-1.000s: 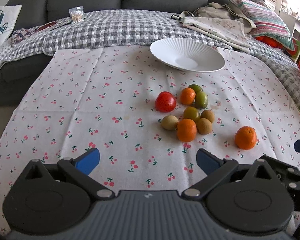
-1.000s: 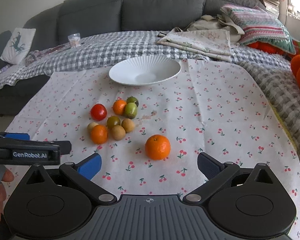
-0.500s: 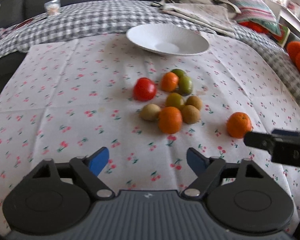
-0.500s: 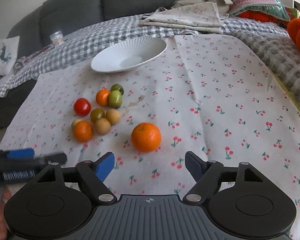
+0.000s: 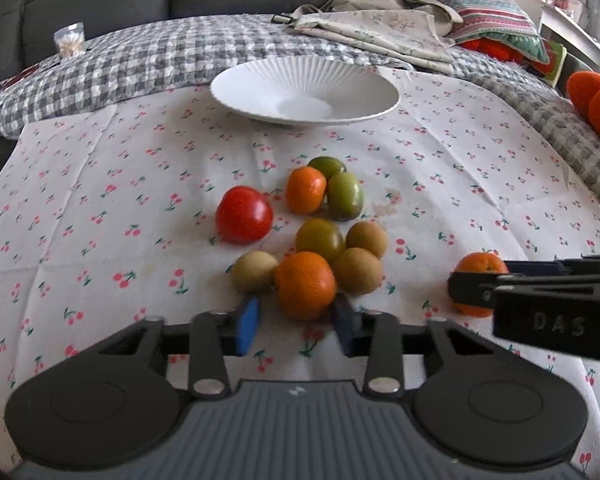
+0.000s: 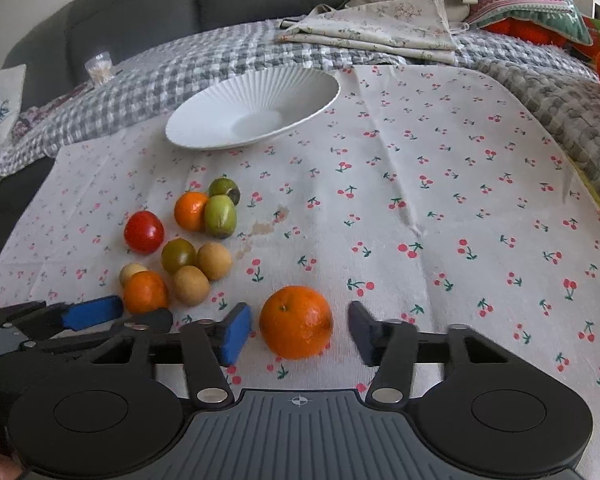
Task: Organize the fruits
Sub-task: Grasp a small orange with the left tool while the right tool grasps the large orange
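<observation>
A cluster of fruit lies on the cherry-print cloth (image 5: 100, 184): a red tomato (image 5: 243, 215), two small oranges, green and brown fruits. My left gripper (image 5: 296, 322) has its blue pads on either side of the near orange (image 5: 305, 284), close to it; contact is unclear. A lone larger orange (image 6: 296, 322) sits between the pads of my right gripper (image 6: 300, 330), with small gaps on both sides. The empty white ribbed bowl (image 5: 304, 92) stands behind the fruit; it also shows in the right wrist view (image 6: 256, 110).
A grey checked blanket (image 5: 160, 56) covers the sofa behind the cloth. Folded fabric (image 5: 380, 28) and a striped cushion (image 5: 484, 4) lie at the back right. A small clear container (image 5: 70, 40) stands at the back left. Orange objects (image 5: 596, 100) sit at the right edge.
Both grippers have moved forward and down to the fruit. Both jaws have narrowed from wide open, the left around the near small orange, the right around the lone orange.
</observation>
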{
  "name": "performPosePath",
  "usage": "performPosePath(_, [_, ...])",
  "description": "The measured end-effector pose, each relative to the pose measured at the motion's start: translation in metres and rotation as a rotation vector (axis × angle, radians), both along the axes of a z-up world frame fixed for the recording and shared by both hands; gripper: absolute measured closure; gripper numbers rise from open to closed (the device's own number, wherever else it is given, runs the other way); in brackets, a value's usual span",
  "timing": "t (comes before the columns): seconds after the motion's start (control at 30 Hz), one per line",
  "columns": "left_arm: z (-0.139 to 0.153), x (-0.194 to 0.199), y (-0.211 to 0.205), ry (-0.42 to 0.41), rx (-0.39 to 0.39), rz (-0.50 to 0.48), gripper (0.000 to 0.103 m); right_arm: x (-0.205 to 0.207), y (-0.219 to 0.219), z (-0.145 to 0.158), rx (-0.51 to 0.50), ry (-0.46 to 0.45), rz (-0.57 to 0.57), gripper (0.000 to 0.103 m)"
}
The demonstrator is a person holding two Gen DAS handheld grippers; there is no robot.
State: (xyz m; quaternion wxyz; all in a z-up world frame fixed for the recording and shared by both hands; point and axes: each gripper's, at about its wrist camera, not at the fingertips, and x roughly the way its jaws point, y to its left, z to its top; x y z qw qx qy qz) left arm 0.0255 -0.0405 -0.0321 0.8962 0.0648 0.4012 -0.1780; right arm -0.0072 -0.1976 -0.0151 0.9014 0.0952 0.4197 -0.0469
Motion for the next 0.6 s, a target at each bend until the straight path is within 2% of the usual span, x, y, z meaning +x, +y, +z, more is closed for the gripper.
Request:
performPosePath(0.1, [0.001,-0.003,-0.001,-0.007,0.016,-0.012,0.078,0.002,0.002,-0.001,-0.008,-0.003,0.015,0.064])
performPosePath(0.27, [0.01,-0.009,0.006,0.013,-0.036,-0.014,0.079,-0.003,0.0,0.006,-0.002,-0.03,0.01,0.065])
performPosePath(0.47, [0.038,-0.018,0.014,-0.018,-0.088,-0.048,0.079,-0.005,-0.005,0.019,0.021,-0.063,0.006,0.065])
performPosePath(0.6, [0.068,-0.003,0.023,-0.067,-0.092,-0.045,0.079,-0.005,-0.015,0.037,0.035,-0.109,0.008,0.065])
